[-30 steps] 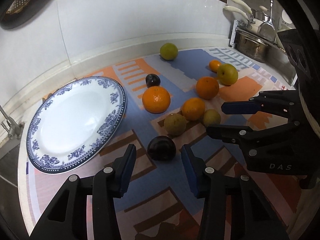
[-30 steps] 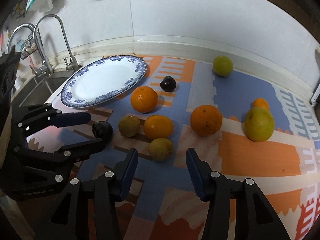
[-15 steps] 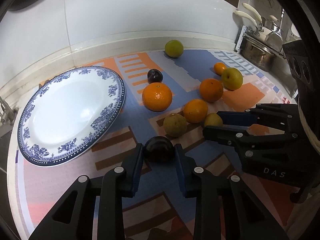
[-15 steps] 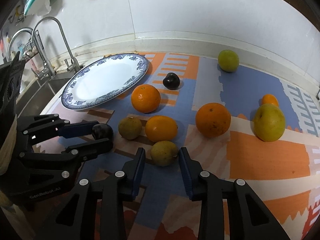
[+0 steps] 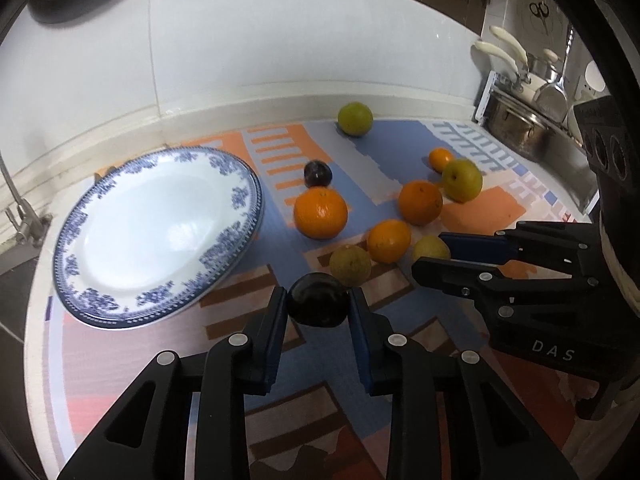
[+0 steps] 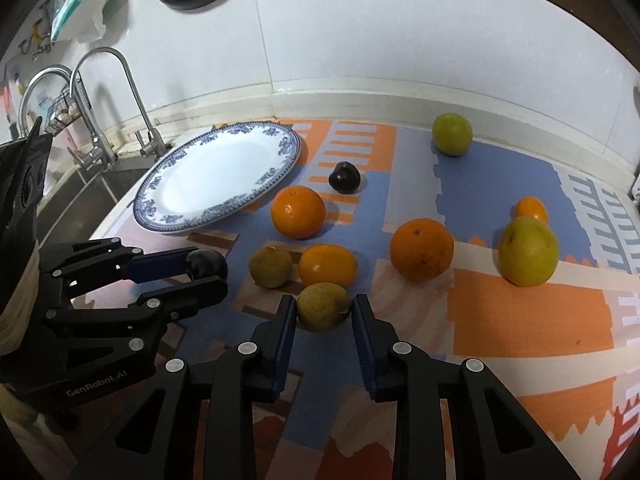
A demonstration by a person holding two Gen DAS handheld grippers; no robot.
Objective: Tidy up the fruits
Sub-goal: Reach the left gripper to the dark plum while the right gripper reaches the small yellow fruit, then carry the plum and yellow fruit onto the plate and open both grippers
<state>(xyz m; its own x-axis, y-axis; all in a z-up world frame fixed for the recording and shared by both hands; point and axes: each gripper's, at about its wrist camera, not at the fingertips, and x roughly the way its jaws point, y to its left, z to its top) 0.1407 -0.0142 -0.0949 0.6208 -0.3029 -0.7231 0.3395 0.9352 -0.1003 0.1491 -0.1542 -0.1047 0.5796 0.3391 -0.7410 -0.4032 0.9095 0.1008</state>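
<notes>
- Dark plum point(image 5: 317, 299) sits on the worktop point(image 5: 120, 360), left gripper point(image 5: 318, 312) fingers pinching its sides
- right gripper point(image 6: 324, 314) fingers are around a yellowish fruit point(image 6: 323, 306), looks like touching
- plate point(image 5: 160, 232) has nothing on it, so basically zero sorted yet, all the other fruit left to go

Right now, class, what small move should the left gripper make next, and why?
Probably lift the plum and carry it toward the plate: the left gripper has closed on it, and the plate beside it holds no fruit.
</notes>
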